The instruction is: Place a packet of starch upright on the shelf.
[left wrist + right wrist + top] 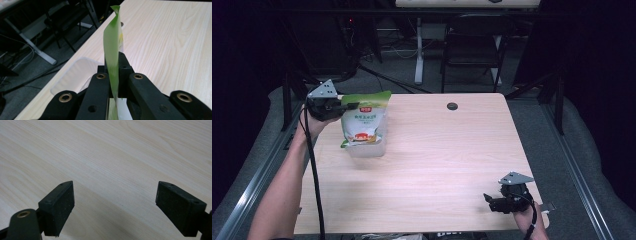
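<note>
Left gripper (343, 106): upper left of frame, clamped on snack bag (362, 122) over clear tub (372, 148).
Right gripper (492, 202): lower right, jaws spread apart.

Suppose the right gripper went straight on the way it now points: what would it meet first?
Probably the bare wooden table: the right gripper, jaws wide open, tilts down at its surface, with nothing between them.

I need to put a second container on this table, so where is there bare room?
Most of the table is bare: the wide middle stretch between the clear tub and the right gripper, and the far right corner past the dark cable hole. It is crowded only at the far left, where the left gripper holds the green bag over the tub.
</note>
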The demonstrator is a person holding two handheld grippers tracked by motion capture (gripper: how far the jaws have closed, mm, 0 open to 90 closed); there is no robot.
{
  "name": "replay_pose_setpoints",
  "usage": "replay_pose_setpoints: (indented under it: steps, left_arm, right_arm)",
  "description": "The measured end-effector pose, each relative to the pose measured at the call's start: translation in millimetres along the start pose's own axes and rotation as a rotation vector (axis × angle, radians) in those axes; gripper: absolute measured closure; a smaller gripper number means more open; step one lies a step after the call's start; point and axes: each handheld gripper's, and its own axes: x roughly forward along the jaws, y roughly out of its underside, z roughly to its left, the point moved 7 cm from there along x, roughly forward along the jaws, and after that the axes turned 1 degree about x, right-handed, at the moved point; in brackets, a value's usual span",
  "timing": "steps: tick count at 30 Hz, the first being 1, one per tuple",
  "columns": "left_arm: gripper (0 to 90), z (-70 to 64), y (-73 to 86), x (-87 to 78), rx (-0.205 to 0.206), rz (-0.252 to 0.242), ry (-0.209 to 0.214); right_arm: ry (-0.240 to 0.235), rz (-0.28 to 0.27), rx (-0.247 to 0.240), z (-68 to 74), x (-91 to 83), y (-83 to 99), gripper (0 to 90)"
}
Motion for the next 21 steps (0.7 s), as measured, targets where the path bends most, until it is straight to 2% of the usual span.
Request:
replay_pose_setpoints:
  steps: [7,10,14,19,21]
  left_arm:
    - [89.8,-3.9,14.4,12.3,-0.006,0.041,0.025]
    - [89.7,-7.8,21.7,20.7,0.002,0.085,0.029]
    - [89.4,-9.5,21.3,23.8,0.003,0.091,0.025]
    - [87.9,-11.3,18.8,27.0,0.019,0.133,0.011]
    - [83.0,-11.1,17.4,27.2,0.013,0.152,0.015]
  right_arm:
    - [-0.001,0.0,0.0,0.1,0.1,-0.1,14.6]
    - [0.0,-0.001,0.001,0.2,0.4,-0.1,14.6]
    - [-0.001,0.0,-0.001,0.2,0.2,-0.1,14.6]
    - [-0.003,-0.002,0.001,0.5,0.1,-0.2,14.6]
    - [-0.005,-0.003,0.001,0.8,0.1,-0.4,14.6]
